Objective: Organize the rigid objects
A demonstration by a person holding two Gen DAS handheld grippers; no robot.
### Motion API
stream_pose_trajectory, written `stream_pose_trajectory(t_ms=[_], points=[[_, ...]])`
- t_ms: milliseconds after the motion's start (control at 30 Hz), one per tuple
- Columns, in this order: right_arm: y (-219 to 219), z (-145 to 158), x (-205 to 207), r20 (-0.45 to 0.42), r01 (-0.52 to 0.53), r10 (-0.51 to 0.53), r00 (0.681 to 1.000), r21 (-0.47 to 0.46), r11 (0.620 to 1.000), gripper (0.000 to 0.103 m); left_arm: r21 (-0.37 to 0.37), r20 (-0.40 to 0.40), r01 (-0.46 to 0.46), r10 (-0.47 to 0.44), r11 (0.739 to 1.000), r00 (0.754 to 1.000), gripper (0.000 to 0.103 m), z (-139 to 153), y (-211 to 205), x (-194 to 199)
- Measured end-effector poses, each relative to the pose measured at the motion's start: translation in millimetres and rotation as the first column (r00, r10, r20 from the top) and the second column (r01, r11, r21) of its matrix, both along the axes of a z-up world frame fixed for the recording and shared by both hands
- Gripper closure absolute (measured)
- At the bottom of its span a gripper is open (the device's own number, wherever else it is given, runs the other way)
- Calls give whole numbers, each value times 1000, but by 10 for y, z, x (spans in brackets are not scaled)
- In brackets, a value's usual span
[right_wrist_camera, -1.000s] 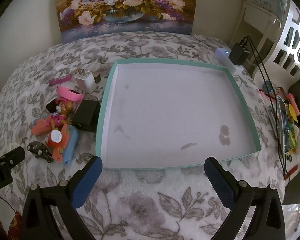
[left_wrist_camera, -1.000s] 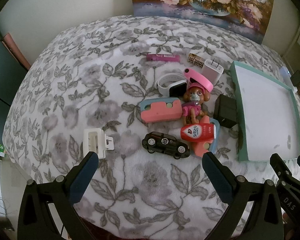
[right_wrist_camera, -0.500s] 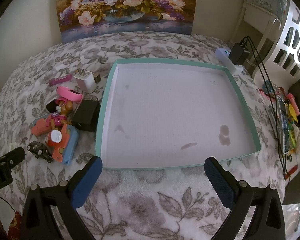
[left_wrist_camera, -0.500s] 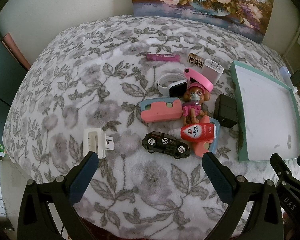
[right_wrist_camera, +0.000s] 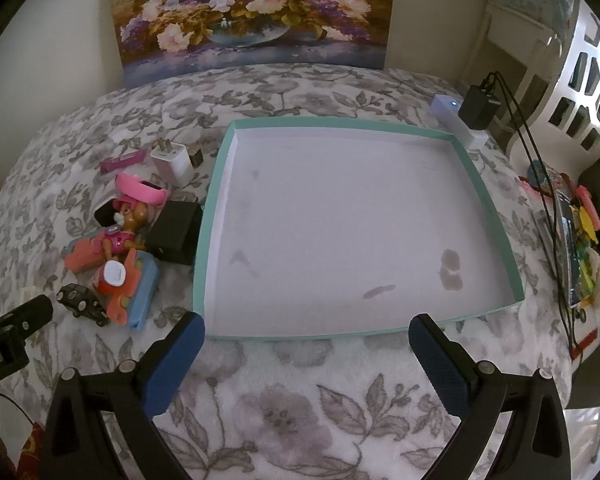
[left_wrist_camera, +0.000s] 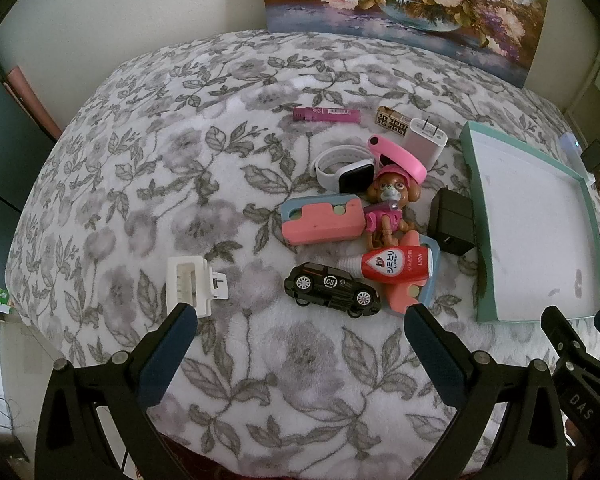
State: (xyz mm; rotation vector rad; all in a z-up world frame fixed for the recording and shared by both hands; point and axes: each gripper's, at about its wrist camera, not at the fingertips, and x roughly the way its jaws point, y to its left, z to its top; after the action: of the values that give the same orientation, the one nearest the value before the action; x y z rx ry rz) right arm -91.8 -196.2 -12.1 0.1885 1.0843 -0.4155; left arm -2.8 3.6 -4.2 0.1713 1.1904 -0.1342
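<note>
Both the left gripper [left_wrist_camera: 300, 322] and right gripper [right_wrist_camera: 306, 330] gape empty; the glossy black toy car [left_wrist_camera: 332, 289] shows white wheels and a "CS" roundel.

Flower painting [right_wrist_camera: 252, 16] against the wall, floral blanket [left_wrist_camera: 160, 168], white power strip [right_wrist_camera: 456, 120] with black plug [right_wrist_camera: 478, 100]

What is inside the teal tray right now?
Nothing: the teal tray holds no objects, only a few faint stains on its white floor. The right wrist view shows its whole floor, uncovered.
</note>
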Motion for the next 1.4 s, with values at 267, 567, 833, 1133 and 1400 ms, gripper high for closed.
stream_pose_trajectory(t_ms=[267, 567, 833, 1133, 1400], points=[[3, 31, 1, 16, -10, 10, 1000, 9, 1000, 0, -1, 4, -3, 3, 1000, 1000, 0, 7, 6, -2], [130, 220, 59, 127, -57, 50, 991, 49, 997, 0, -1, 62, -61, 61, 998, 996, 0, 157, 203, 85], [416, 363, 355, 154, -181, 168, 974, 77, 980, 0, -18, 108, -160, 161, 987, 981, 0, 253, 610, 192], [699, 174, 641, 108, -236, 220, 969, 166, 957, 0, -21, 63, -237, 238, 971, 969, 0, 105, 936, 255], [928, -136, 737, 36, -258, 257, 966, 222, 940, 0, 8, -81, -248, 248, 969, 965, 0, -384, 987, 401]])
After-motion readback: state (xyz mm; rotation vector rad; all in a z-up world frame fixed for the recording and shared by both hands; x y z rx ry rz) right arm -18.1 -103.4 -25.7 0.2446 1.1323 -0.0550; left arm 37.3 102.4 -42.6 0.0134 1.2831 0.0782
